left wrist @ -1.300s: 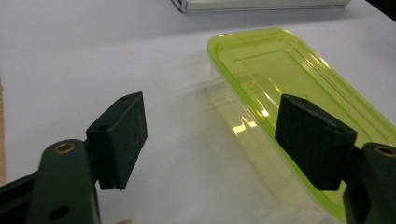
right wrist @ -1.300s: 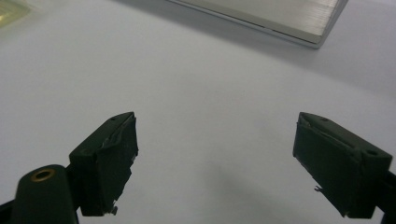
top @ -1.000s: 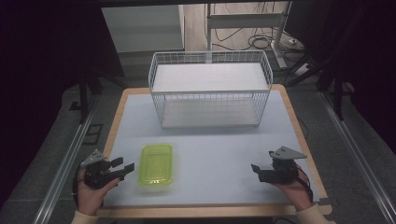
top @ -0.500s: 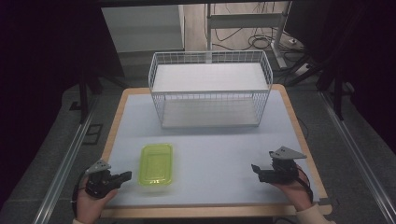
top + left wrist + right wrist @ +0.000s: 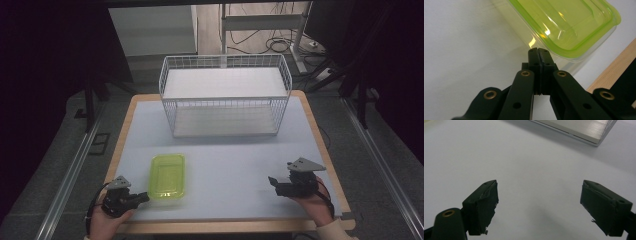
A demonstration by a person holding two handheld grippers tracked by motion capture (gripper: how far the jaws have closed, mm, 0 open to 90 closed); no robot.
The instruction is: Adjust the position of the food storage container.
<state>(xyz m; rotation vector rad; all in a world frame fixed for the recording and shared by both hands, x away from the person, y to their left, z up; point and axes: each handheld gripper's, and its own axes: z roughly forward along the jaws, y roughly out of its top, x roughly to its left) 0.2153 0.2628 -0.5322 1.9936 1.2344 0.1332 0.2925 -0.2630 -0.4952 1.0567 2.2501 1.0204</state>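
A translucent lime-green lidded container lies flat on the table's near left part. In the high view my left gripper sits at the container's near left corner. The left gripper view has that gripper shut, jaws pressed together with nothing between them, tips right at the container side wall below the lid rim. My right gripper rests at the near right, far from the container. Its jaws stand wide apart in the right gripper view over bare tabletop, so it is open.
A white wire basket stands at the back centre of the pale table; its base corner appears at the top of the right gripper view. The wooden table edge runs close to the left gripper. Dark floor and rails surround the table.
My left gripper has drawn back toward the table's near edge and lower, and its jaws have gone from apart to shut. The right gripper and the container have stayed in place.
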